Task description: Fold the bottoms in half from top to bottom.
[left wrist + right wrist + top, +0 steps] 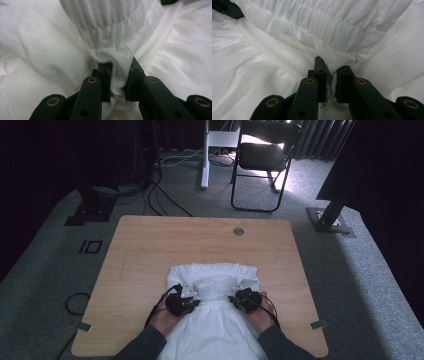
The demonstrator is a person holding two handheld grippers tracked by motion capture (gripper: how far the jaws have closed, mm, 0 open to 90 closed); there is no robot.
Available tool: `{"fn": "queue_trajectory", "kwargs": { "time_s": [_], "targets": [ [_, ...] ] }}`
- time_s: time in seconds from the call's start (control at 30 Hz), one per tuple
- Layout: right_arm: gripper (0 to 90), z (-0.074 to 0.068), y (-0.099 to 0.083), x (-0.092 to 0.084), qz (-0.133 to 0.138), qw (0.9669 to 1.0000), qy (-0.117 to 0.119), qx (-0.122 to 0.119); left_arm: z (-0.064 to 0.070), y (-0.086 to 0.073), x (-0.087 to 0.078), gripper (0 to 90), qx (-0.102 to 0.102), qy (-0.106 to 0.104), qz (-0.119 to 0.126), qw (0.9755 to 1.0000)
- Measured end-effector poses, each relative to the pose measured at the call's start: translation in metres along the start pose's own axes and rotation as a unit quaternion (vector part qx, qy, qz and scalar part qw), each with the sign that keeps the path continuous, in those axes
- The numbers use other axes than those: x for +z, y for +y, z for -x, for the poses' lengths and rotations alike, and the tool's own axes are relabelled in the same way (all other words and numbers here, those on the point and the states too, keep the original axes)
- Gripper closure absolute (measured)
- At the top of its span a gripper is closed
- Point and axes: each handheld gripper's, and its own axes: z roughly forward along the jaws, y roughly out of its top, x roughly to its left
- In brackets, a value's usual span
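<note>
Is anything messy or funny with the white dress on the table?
The white dress is bunched and wrinkled, its near end hanging over the table edge. The left gripper and right gripper each pinch cloth. No tear or spill shows.

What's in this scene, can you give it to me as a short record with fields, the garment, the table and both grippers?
garment: white garment with a gathered band, spread on the table's near half
table: wooden table, far half bare
left gripper: left gripper, jaws clamped on a bunch of the white cloth below the band
right gripper: right gripper, jaws clamped on cloth at the band's edge
hands: one at each side of the band
</note>
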Motion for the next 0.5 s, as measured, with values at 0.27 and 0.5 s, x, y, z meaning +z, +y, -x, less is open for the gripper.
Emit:
{"fn": "queue_trajectory", "kwargs": {
  "time_s": [0.27,0.5],
  "targets": [
    [81.7,0.041,0.040,0.032,-0.010,0.9998,0.001,0.019,-0.026,0.021,0.018,78.4,-0.024,0.035,-0.006,0.9991],
    [81.7,0.057,0.066,0.053,-0.015,0.9994,0.000,0.032,-0.043,0.030,0.025,78.4,-0.024,0.060,-0.016,0.9978]
  ]
}}
